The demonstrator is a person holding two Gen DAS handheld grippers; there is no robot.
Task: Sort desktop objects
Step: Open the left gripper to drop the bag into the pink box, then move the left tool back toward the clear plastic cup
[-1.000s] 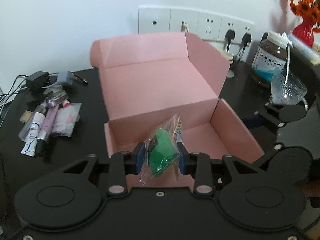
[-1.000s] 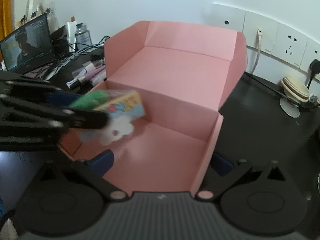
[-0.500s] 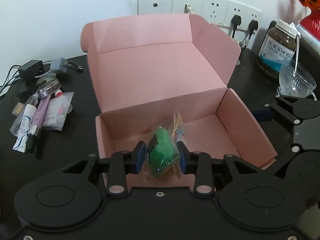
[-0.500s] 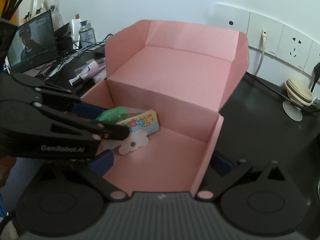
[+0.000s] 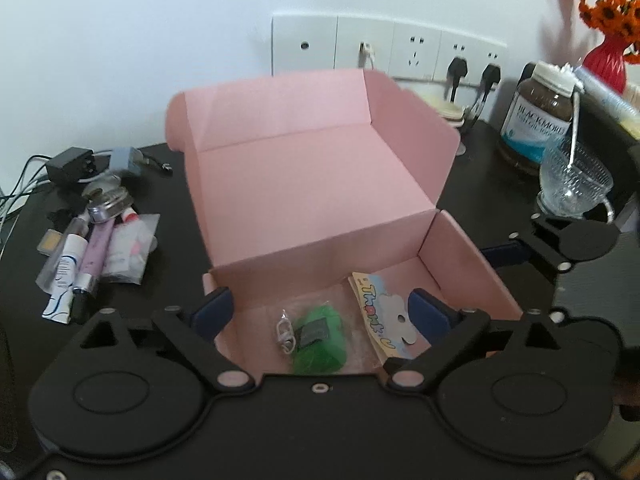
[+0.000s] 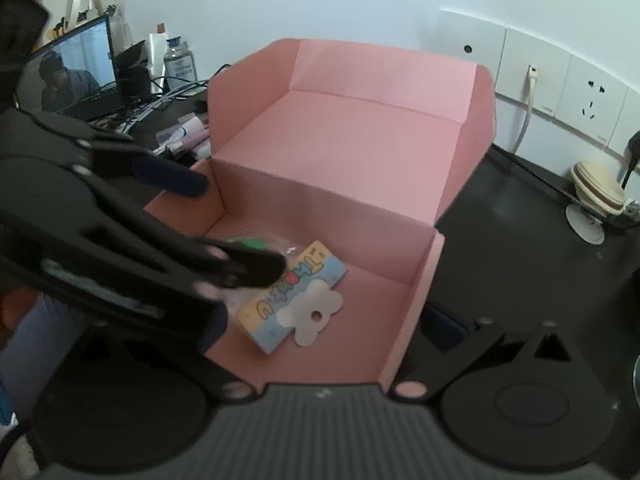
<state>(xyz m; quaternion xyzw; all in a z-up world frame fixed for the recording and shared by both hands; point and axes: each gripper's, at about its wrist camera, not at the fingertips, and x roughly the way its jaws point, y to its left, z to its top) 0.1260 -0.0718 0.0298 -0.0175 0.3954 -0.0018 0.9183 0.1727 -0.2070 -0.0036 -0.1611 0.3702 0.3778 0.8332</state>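
An open pink cardboard box (image 5: 312,184) stands mid-desk, its lid up; it also shows in the right wrist view (image 6: 360,152). A clear packet with a green item and a "Thank U" card (image 5: 320,336) lies on the box floor. In the right wrist view the packet's card (image 6: 292,300) lies flat there. My left gripper (image 5: 320,312) is open and empty over the packet, its jaws apart. My right gripper (image 6: 332,328) is open at the box's near right corner, one finger (image 6: 444,326) outside the wall.
A pile of cosmetic tubes and sachets (image 5: 92,256) lies left of the box with chargers and cables behind. A brown jar (image 5: 536,120), a glass cup with a spoon (image 5: 572,184) and a red vase stand at the right. Wall sockets (image 5: 400,48) run behind.
My left gripper was shut on the green packet above the box; it has opened and the packet now lies on the box floor.
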